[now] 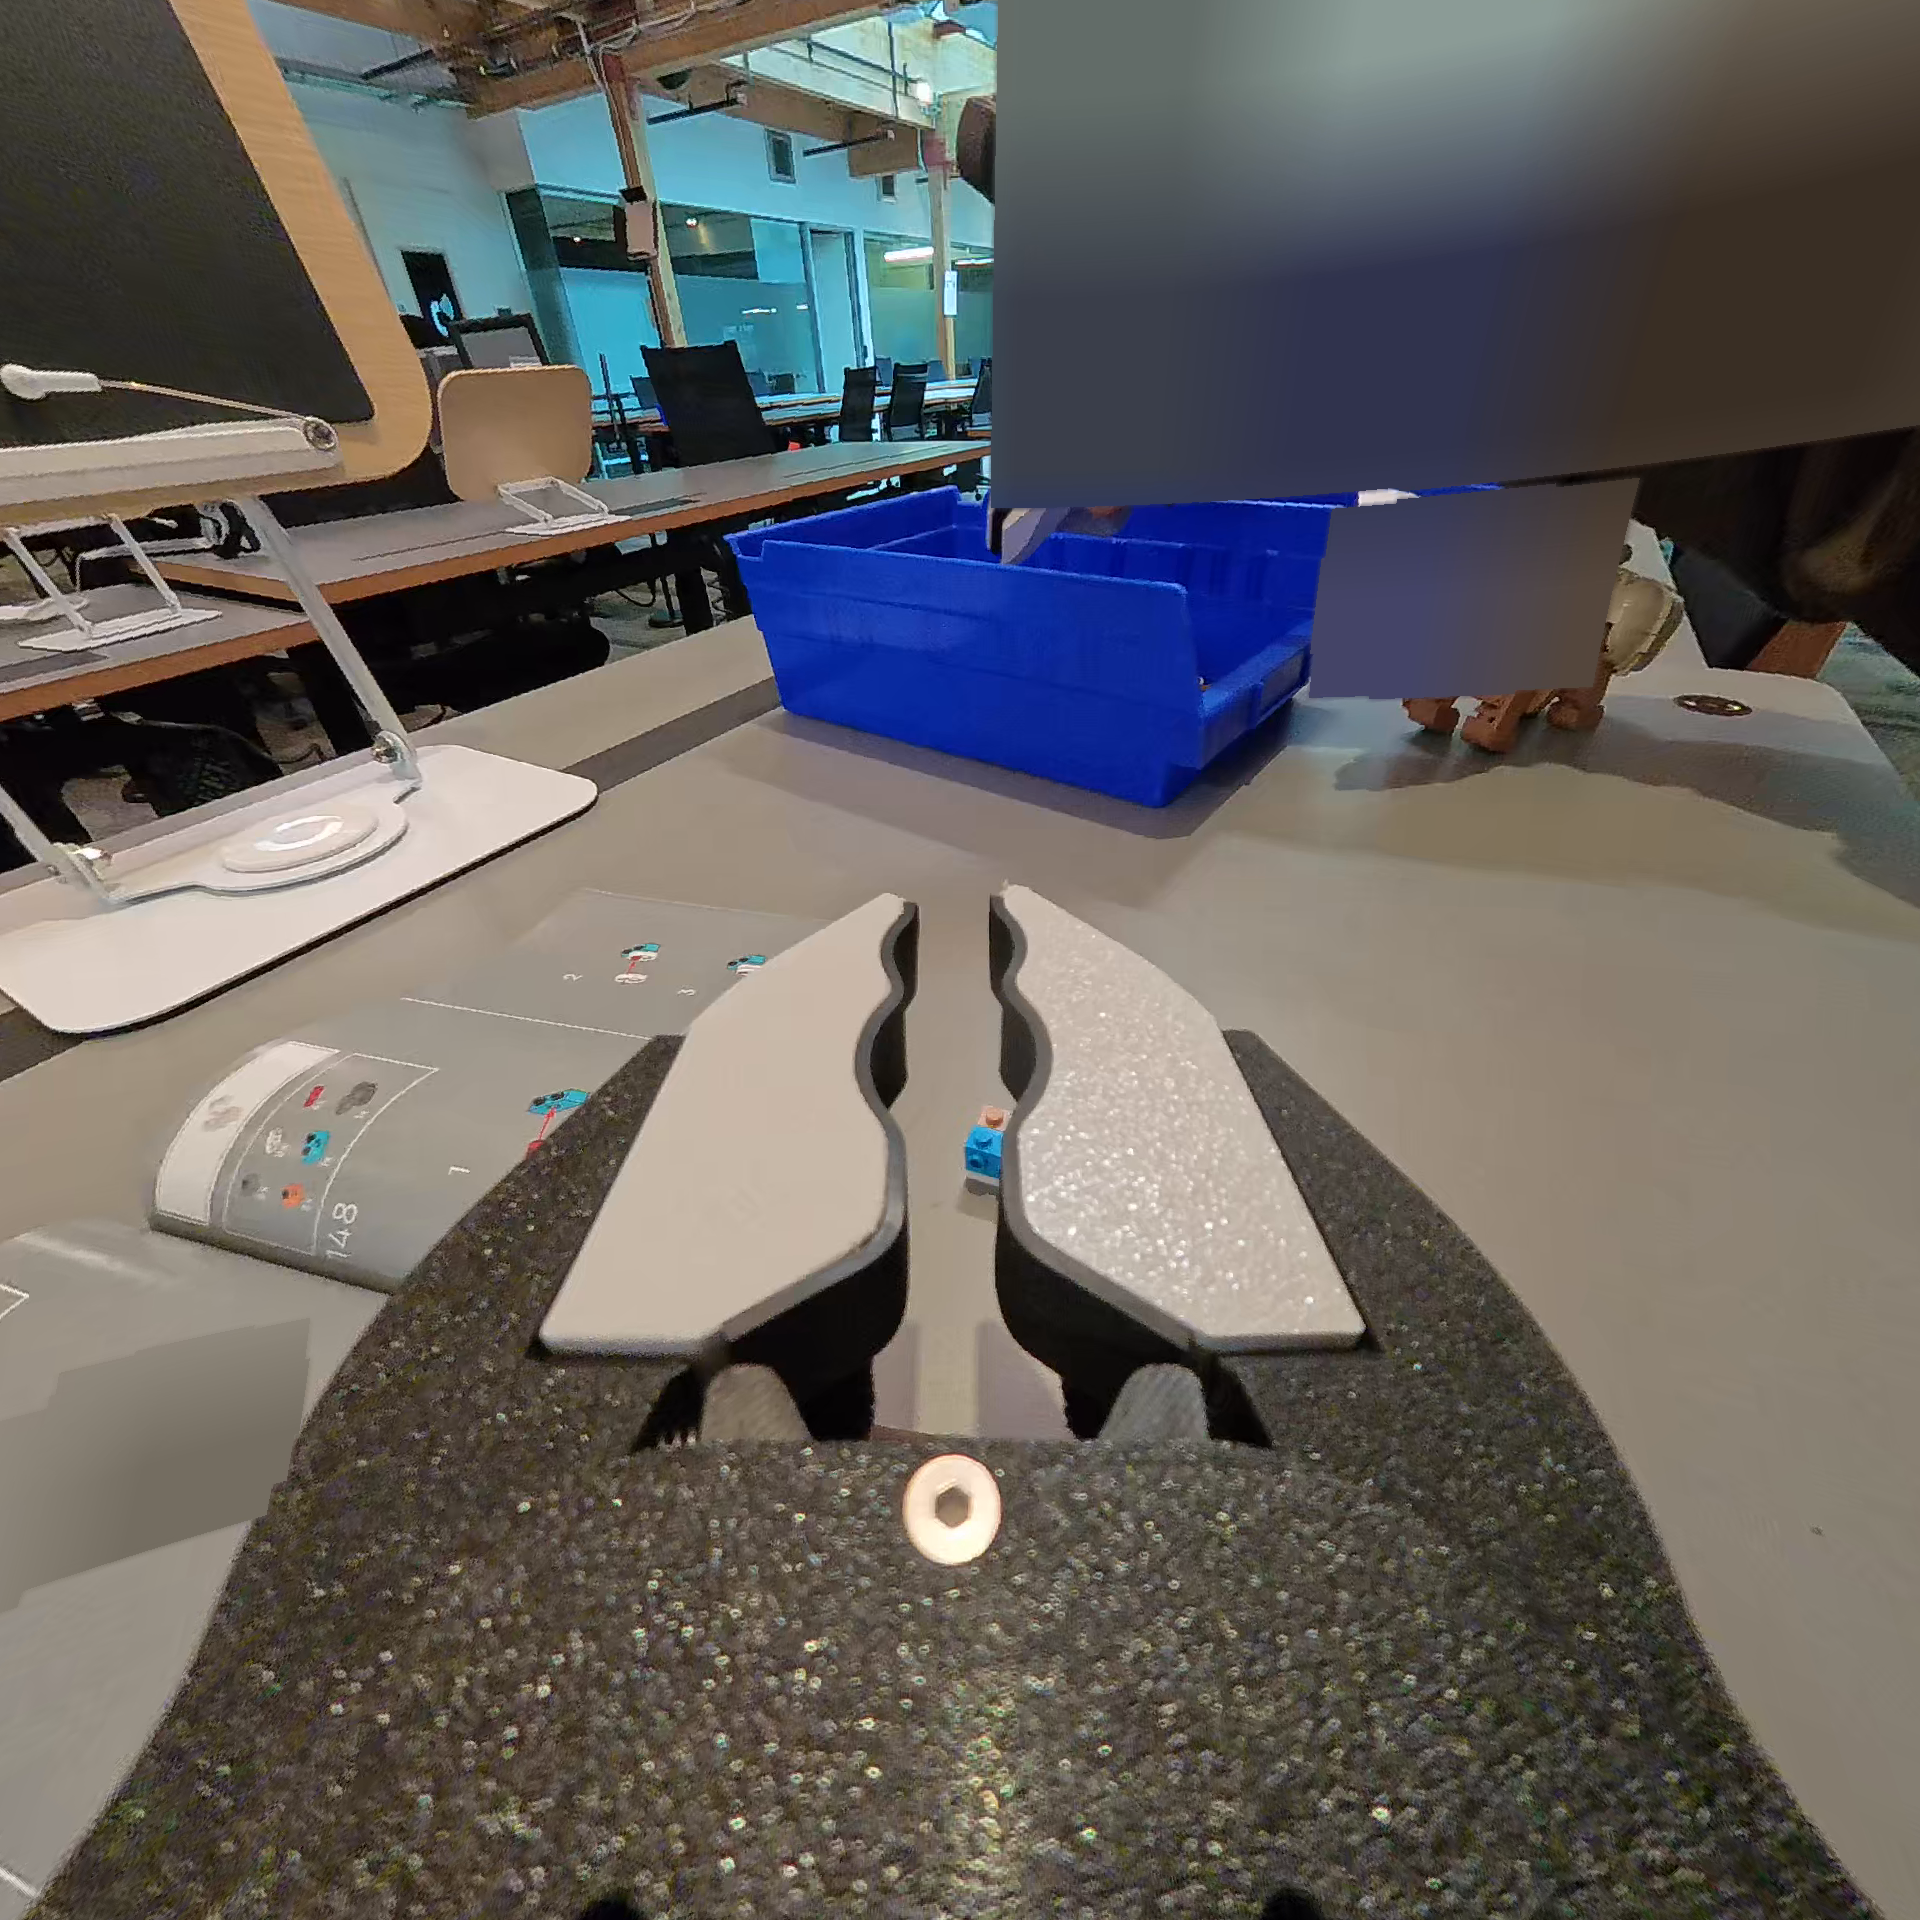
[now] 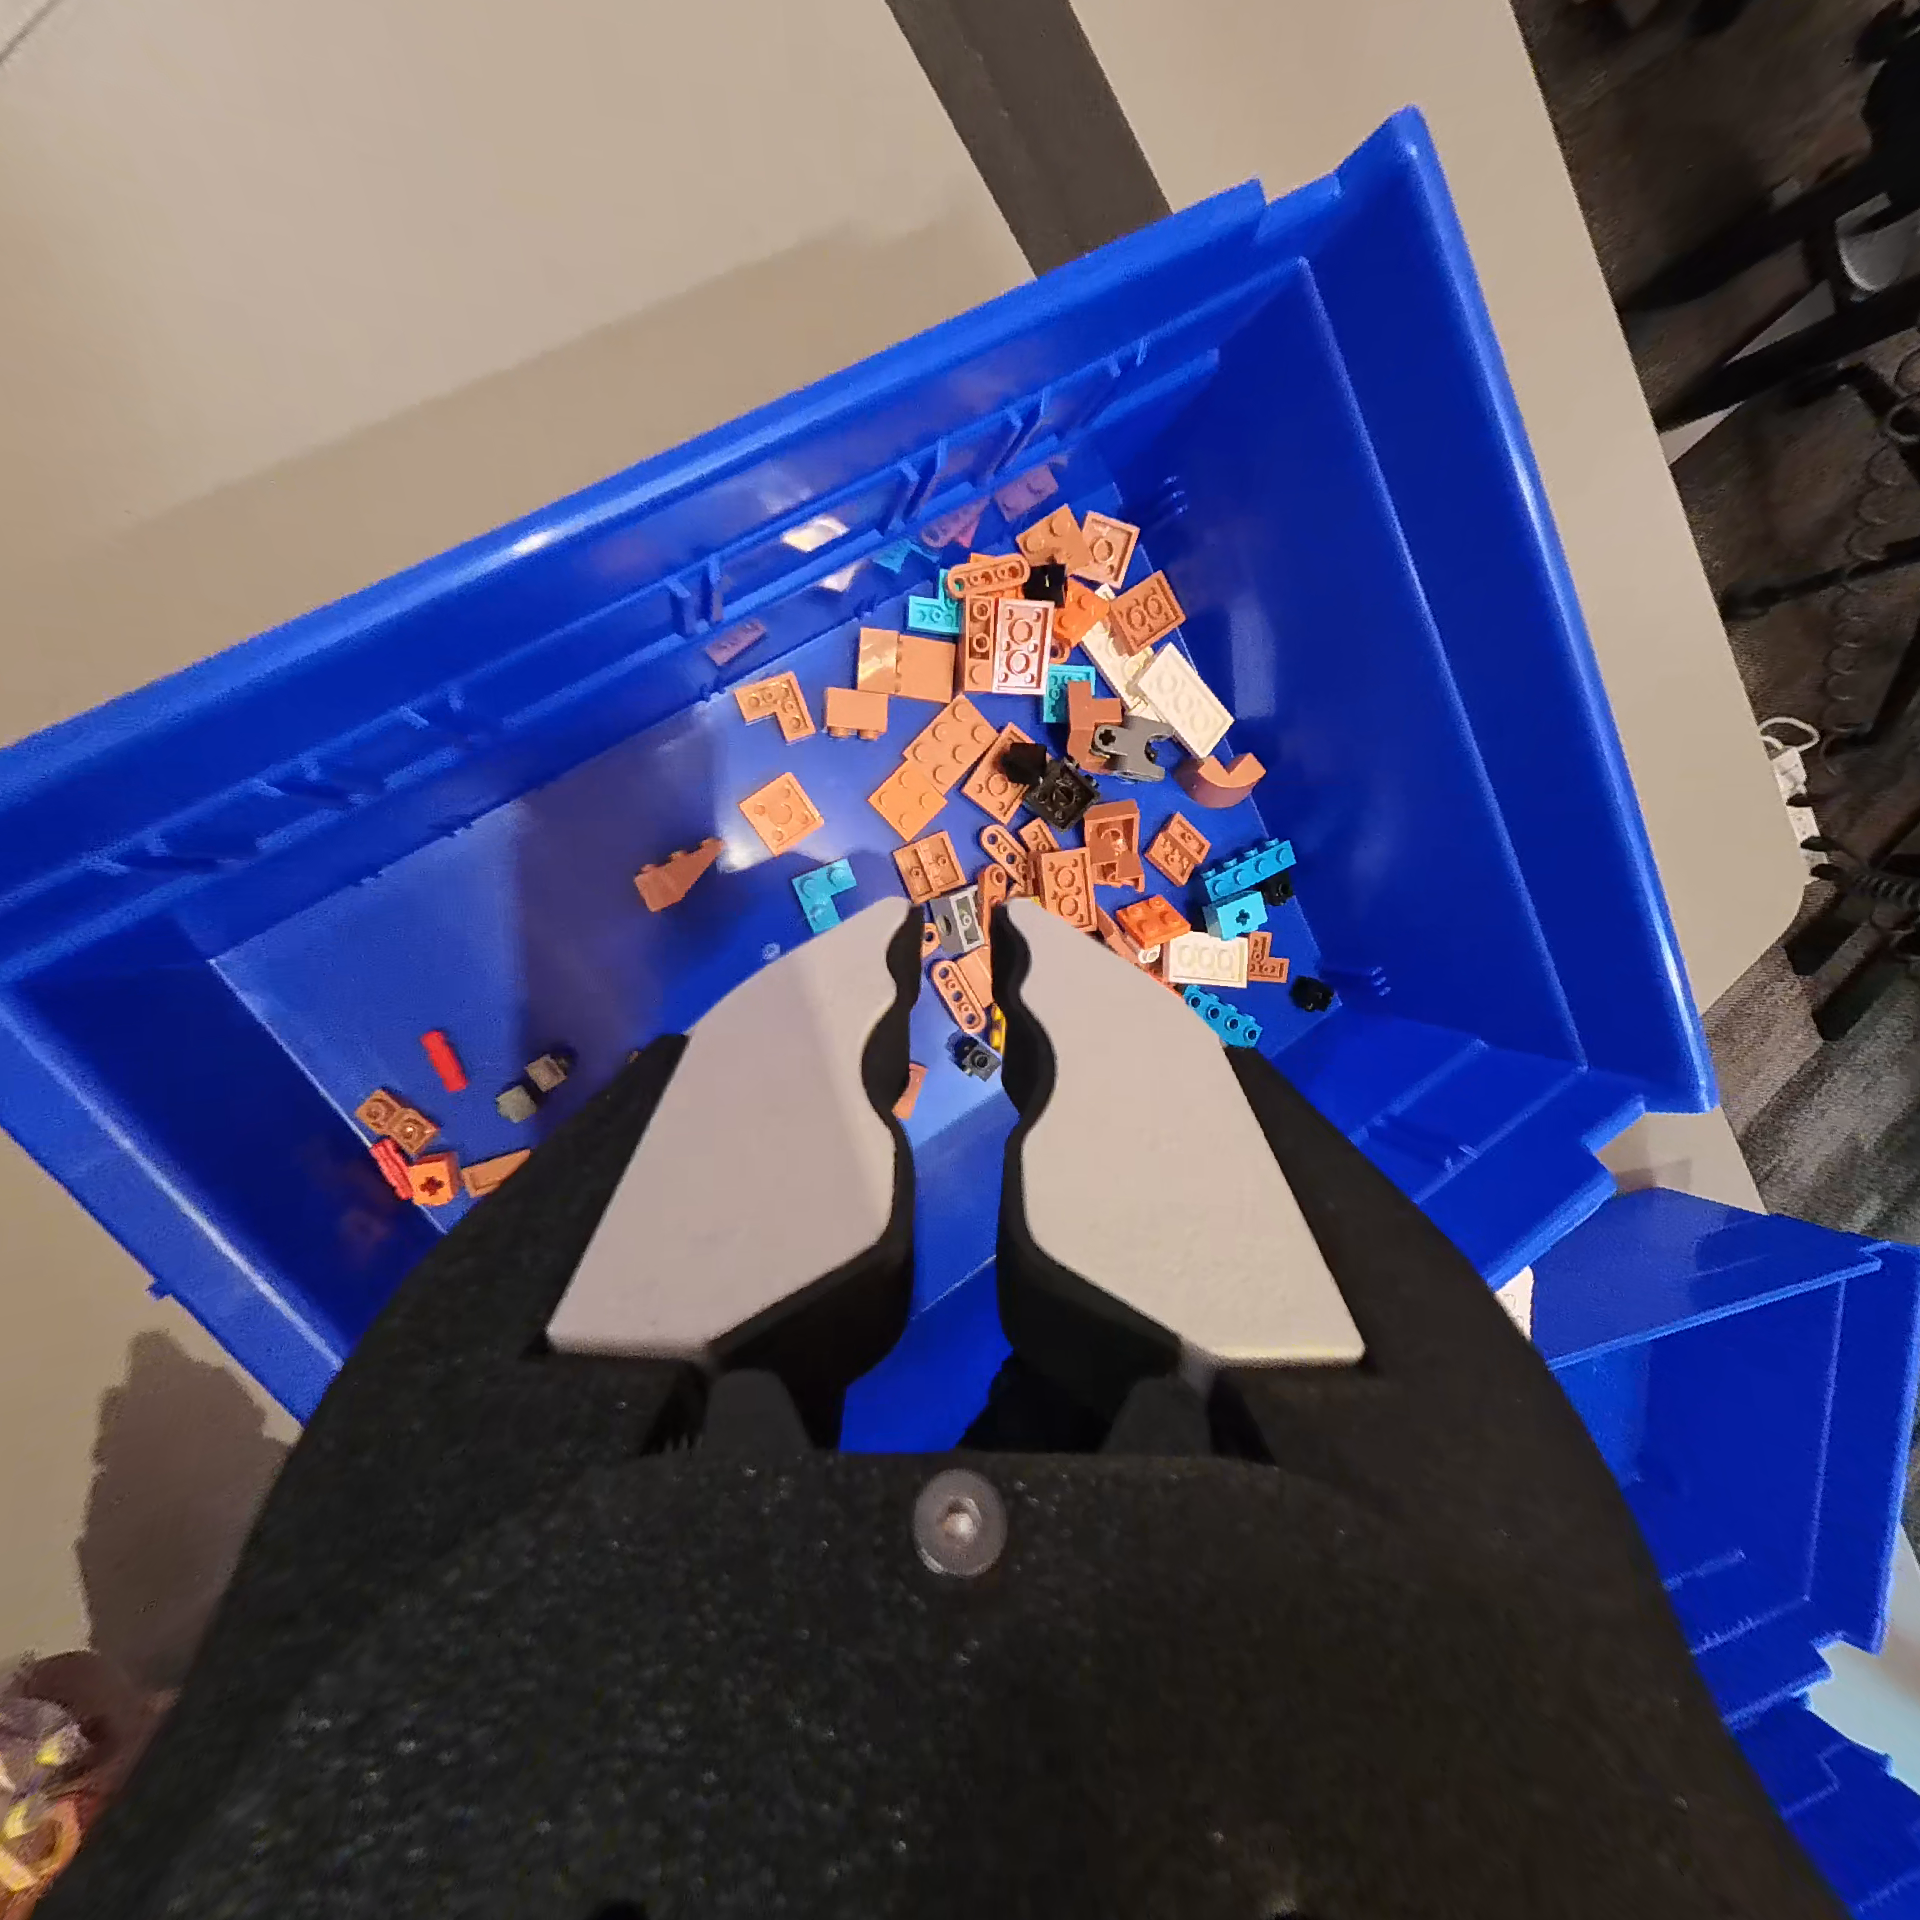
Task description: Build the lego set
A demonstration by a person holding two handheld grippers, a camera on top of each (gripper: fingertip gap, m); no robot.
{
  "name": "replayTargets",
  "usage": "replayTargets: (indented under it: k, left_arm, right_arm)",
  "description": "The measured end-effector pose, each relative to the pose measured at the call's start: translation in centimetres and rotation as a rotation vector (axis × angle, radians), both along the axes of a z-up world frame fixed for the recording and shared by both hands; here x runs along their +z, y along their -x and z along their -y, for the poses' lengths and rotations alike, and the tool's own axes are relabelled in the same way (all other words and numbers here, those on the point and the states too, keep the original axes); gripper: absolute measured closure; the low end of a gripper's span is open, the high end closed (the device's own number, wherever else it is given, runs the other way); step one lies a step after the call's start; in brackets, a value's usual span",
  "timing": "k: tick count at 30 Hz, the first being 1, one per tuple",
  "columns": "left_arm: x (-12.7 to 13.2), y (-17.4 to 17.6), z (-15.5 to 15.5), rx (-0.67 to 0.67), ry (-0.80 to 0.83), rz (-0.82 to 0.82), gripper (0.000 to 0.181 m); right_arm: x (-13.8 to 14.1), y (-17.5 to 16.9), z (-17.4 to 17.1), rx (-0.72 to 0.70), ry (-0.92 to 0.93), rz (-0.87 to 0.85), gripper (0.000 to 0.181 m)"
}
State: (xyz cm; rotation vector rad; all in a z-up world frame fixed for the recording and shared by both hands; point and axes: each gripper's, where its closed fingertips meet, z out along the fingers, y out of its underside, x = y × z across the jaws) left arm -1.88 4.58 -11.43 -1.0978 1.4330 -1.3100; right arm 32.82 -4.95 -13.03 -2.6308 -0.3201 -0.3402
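A blue bin stood on the grey table, and the right wrist view looked down into it; a loose heap of lego pieces lay on its floor, mostly tan and orange plates, with a few teal, white, black and grey ones among them; a smaller scatter of pieces, a red one included, lay apart toward the left end of the bin; a second blue bin sat just beside the first at the lower right. The right gripper hung inside the bin above the heap, its jaws parted by a narrow gap and holding nothing; a small grey piece showed between its tips, though whether they touched it could not be told. In the left wrist view the same bin sat farther back on the table; the left gripper hovered low over the tabletop, its jaws likewise slightly apart and empty; a small blue brick with a tan stud on top rested on the table, beside the inner edge of the right finger; an open instruction booklet lay flat to the left, near a white stand.
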Motion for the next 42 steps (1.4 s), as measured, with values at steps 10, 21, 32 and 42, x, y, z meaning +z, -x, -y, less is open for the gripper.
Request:
replayTargets:
  k: [10, 21, 32, 42]
  left_arm:
    - [-0.2, 0.0, -1.1, 0.027, -0.020, -0.001, 0.168]
    - [0.5, 0.2, -2.4, 0.077, -0.036, 0.071, 0.169]
    - [-0.2, -0.1, -1.3, 0.067, -0.143, 0.044, 0.169]
    - [-0.1, 0.1, -1.3, 0.060, -0.138, 0.050, 0.169]
  right_arm:
    - [1.1, -1.7, 1.4, 0.039, 0.039, 0.025, 0.168]
    - [-2.0, 0.2, 6.9, 0.254, 0.282, -0.018, 0.165]
    - [-6.9, 3.5, 8.7, 0.370, 0.620, 0.015, 0.160]
    - [-8.4, 2.9, 9.1, 0.311, 0.702, -0.036, 0.159]
